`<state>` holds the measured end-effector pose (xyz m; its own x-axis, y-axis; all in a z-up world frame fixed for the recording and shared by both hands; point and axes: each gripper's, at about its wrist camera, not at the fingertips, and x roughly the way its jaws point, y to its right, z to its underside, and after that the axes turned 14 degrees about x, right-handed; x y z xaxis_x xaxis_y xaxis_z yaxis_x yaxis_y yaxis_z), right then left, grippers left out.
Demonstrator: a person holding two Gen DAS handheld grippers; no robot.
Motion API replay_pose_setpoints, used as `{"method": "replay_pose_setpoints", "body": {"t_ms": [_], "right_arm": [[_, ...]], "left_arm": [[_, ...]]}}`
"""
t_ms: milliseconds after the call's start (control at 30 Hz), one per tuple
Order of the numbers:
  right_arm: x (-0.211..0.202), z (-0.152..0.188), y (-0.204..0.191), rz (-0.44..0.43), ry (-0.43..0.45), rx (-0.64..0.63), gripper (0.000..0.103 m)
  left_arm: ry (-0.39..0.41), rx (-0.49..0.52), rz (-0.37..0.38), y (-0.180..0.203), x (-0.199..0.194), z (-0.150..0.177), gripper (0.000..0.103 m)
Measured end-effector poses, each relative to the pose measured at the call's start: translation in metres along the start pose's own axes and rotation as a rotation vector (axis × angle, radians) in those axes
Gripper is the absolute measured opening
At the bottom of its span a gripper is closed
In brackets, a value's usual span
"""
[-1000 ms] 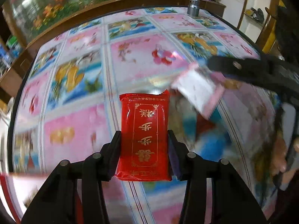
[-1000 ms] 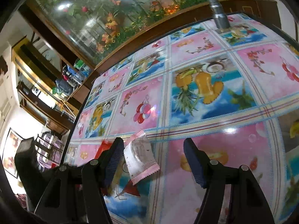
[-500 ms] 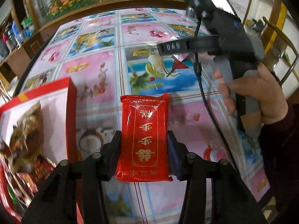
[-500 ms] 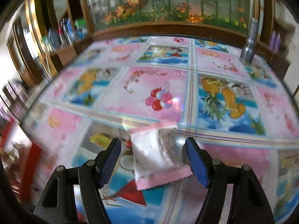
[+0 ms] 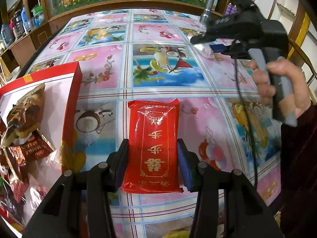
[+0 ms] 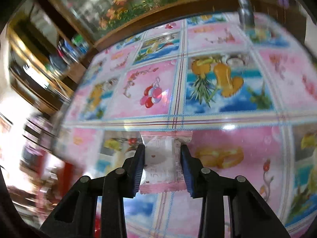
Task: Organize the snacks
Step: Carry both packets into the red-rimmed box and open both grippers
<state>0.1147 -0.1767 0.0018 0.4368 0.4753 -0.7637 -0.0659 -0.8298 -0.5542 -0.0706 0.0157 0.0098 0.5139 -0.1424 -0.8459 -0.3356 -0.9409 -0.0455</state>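
Left tool (image 5: 152,164) is clamping a glossy red rectangular packet (image 5: 153,144) (gold print) above the bench (image 5: 103,75), right of the red-rimmed box (image 5: 71,99). Right tool (image 6: 161,165) is gripping a crinkly pink-white sachet (image 6: 161,162) over the bench's far right.

red box (image 5: 71,83) runs off the left edge; shelves (image 6: 35,75) smear with blur; white packet (image 5: 204,48) mostly hidden.

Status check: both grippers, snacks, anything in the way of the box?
Left gripper shut on red packet. Right gripper shut on pink-white packet. Red snack box to the left, open, already holding snacks. Nothing visible between it and the left gripper.
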Motion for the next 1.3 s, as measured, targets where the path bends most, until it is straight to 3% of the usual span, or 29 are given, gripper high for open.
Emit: {"method": "replay_pose_setpoints", "body": {"t_ms": [133,467,667,900,1100,1300], "right_arm": [[-0.009,-0.006,0.012,-0.165,-0.06,0.087,0.036],[-0.006,0.003,-0.009,-0.32,-0.14,0.076,0.036],[-0.001,0.016,-0.033,-0.418,-0.2,0.017,0.036],[0.004,0.04,-0.063,-0.475,-0.232,-0.061,0.036],[0.01,0.078,-0.105,-0.472,-0.232,-0.167,0.036],[0.031,0.12,-0.155,-0.557,-0.3,-0.192,0.036]], "left_arm": [[0.008,-0.017,0.012,0.0,-0.006,0.001,0.044],[0.078,-0.014,-0.017,-0.002,-0.038,-0.003,0.044],[0.12,-0.047,-0.057,-0.022,-0.063,0.004,0.044],[0.15,-0.11,-0.17,-0.061,-0.092,0.026,0.044],[0.18,-0.197,-0.262,-0.107,-0.114,0.047,0.044],[0.188,-0.262,-0.318,-0.137,-0.122,0.069,0.044]]}}
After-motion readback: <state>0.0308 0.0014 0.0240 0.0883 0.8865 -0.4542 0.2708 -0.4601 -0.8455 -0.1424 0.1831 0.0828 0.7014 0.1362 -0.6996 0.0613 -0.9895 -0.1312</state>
